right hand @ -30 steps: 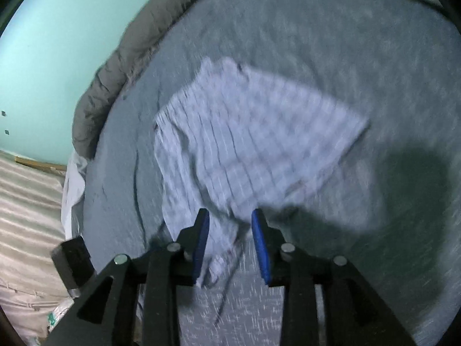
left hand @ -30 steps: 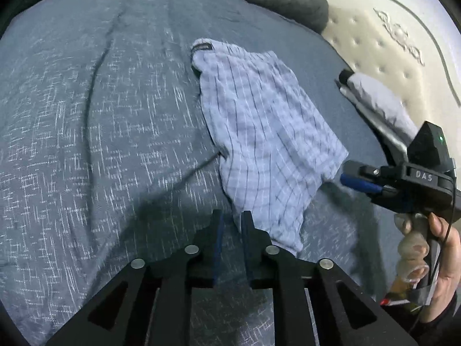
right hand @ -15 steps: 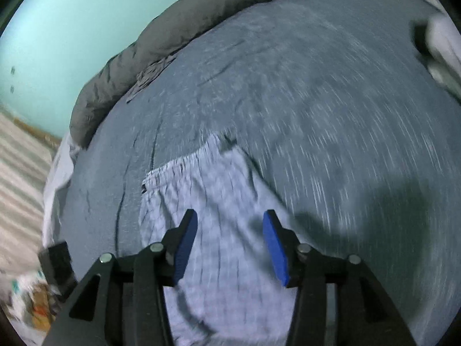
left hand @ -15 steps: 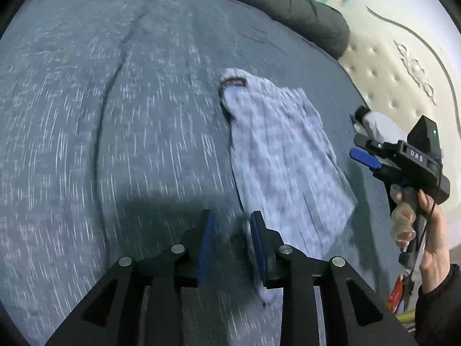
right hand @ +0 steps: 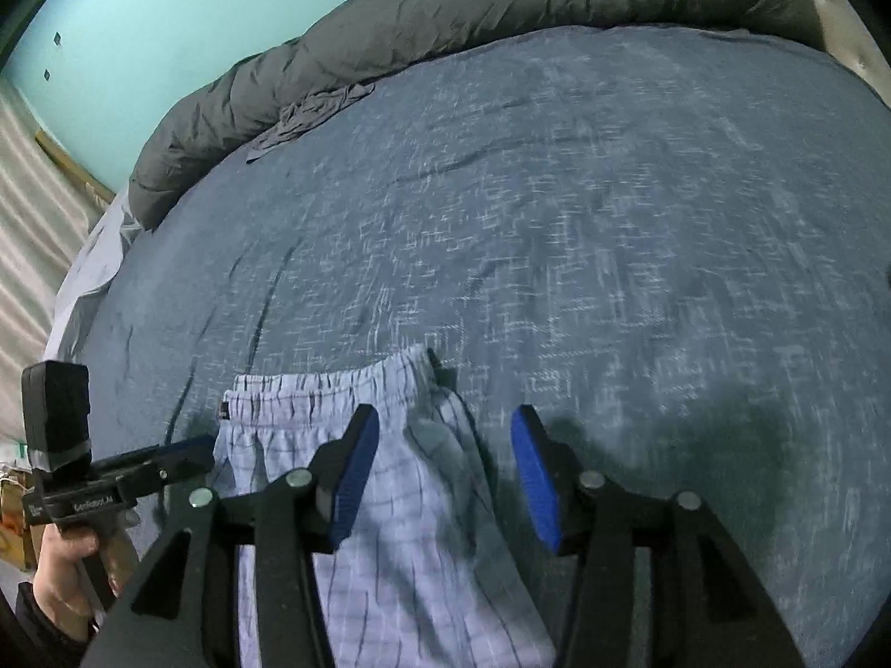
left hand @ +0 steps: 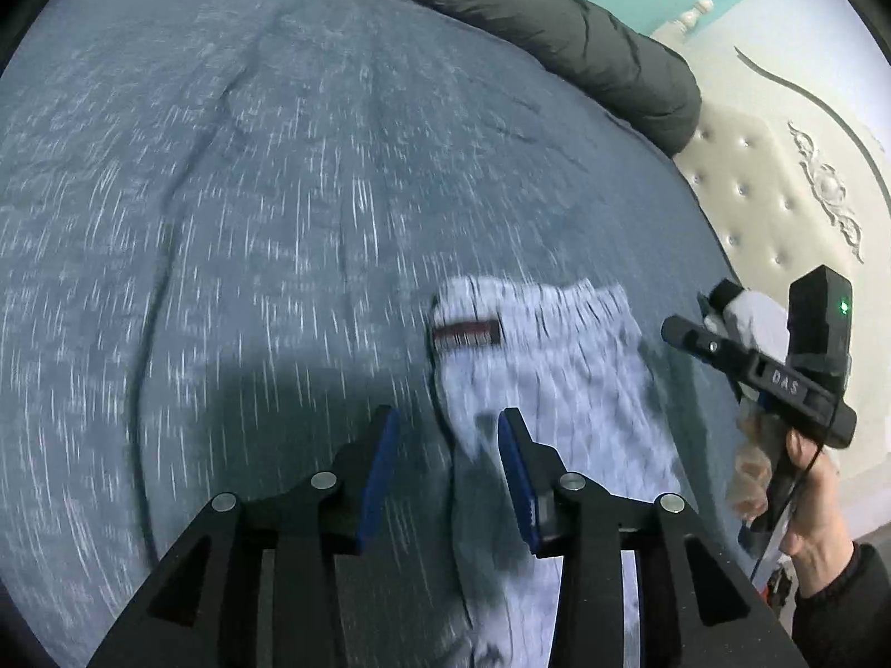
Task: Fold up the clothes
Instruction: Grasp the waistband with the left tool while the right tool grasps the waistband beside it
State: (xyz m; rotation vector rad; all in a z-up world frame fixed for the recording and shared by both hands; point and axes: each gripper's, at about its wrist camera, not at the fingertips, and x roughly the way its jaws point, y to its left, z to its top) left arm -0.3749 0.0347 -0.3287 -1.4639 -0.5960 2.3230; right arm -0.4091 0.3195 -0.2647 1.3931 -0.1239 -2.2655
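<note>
Garment: a pair of pale blue checked shorts (right hand: 390,529) is laid on the blue bedspread (right hand: 557,222), waistband (right hand: 334,384) at the far end, legs running back beneath both tools; a dark woven label (left hand: 466,333) is seen at the waistband's left corner

Left gripper (left hand: 449,473): held with its blue pads apart and nothing between them but air; it is placed over the left edge of the shorts, short of the label

Right gripper (right hand: 445,473): jaws spread wide and empty, positioned over the right edge of the shorts, just short of the waistband

Step judged: both tools appear to be lined up on the waistband corners, so that a fold can be started (contact with the cloth cannot be confirmed; both views are smeared)

Risk, bedspread: the cloth lies flat on a soft cover, so the bedspread could be pinched along with the shorts if the pads are pushed too deep

Risk, layers: only the top layer might be caught at the elastic, and the shorts would then be opened instead of folded

Risk, skew: if the corners are taken unevenly, the fold would be set crooked

Surroundings: a grey duvet (right hand: 501,11) is bunched beyond the waistband at the bed's far edge, well apart from the shorts; a tufted headboard (left hand: 779,178) is seen to their right
</note>
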